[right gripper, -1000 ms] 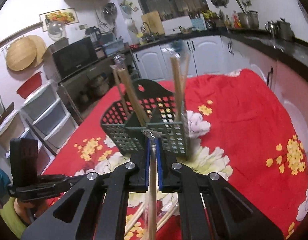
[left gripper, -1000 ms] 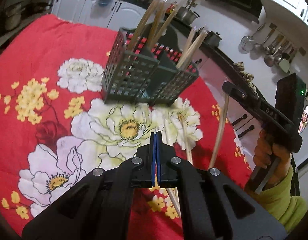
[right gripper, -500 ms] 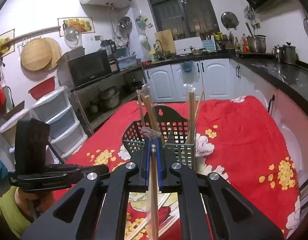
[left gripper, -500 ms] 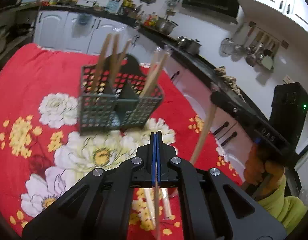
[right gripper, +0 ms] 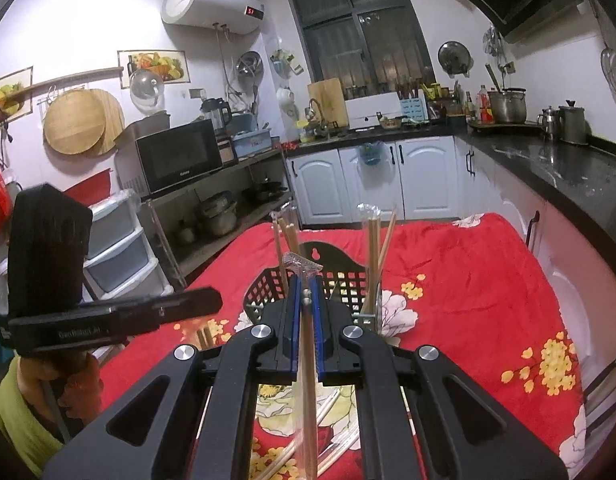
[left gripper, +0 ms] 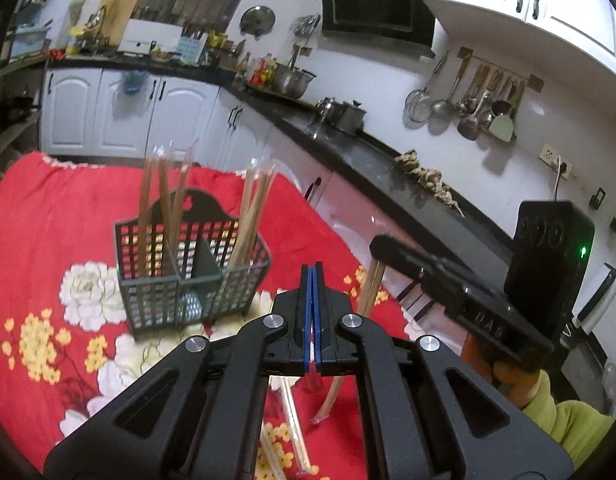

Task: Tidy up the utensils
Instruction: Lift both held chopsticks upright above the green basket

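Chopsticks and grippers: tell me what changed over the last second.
Both grippers rose, so the basket sits lower and smaller in both views. The right gripper lifted its wrapped chopsticks clear of the cloth. The left gripper stayed shut; whether it holds anything is unclear. Basket and its chopsticks unchanged.

The wrapped chopsticks (right gripper: 306, 364) run off the bottom edge at six o'clock in the right wrist view. The caddy's (right gripper: 350, 288) front is hidden behind the right gripper (right gripper: 306, 300). Loose chopsticks (left gripper: 293, 420) on the cloth at six o'clock are blurred, perhaps several pairs.
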Tool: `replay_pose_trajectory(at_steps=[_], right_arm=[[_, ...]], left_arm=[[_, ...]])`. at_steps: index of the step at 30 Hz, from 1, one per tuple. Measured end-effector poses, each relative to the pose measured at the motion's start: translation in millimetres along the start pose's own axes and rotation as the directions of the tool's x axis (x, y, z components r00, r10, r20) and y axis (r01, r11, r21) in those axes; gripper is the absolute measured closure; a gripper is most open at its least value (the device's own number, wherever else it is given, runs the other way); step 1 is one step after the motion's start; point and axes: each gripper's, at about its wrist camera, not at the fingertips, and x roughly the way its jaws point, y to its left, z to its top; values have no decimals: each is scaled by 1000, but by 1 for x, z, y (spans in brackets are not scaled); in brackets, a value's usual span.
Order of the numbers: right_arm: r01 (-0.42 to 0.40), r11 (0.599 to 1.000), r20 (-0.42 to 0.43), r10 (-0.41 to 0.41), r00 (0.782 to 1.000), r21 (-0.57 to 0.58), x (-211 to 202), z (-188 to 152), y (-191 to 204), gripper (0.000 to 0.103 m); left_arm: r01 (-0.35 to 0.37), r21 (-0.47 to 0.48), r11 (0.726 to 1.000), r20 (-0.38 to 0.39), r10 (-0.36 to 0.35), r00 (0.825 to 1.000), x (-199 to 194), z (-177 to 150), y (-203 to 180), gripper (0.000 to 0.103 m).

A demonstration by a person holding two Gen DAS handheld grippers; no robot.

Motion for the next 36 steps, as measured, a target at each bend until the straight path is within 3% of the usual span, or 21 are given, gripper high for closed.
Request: replay_pose_trajectory(at_steps=[17, 36], right_arm=[[36, 999, 76, -37, 996, 19, -20, 19, -11, 97], [45, 999, 141, -45, 989, 2, -18, 52, -8, 97]], left_arm=[[56, 65, 996, 99, -62, 993, 6, 50, -27, 103], [6, 95, 995, 194, -24, 981, 4, 112, -27, 103]])
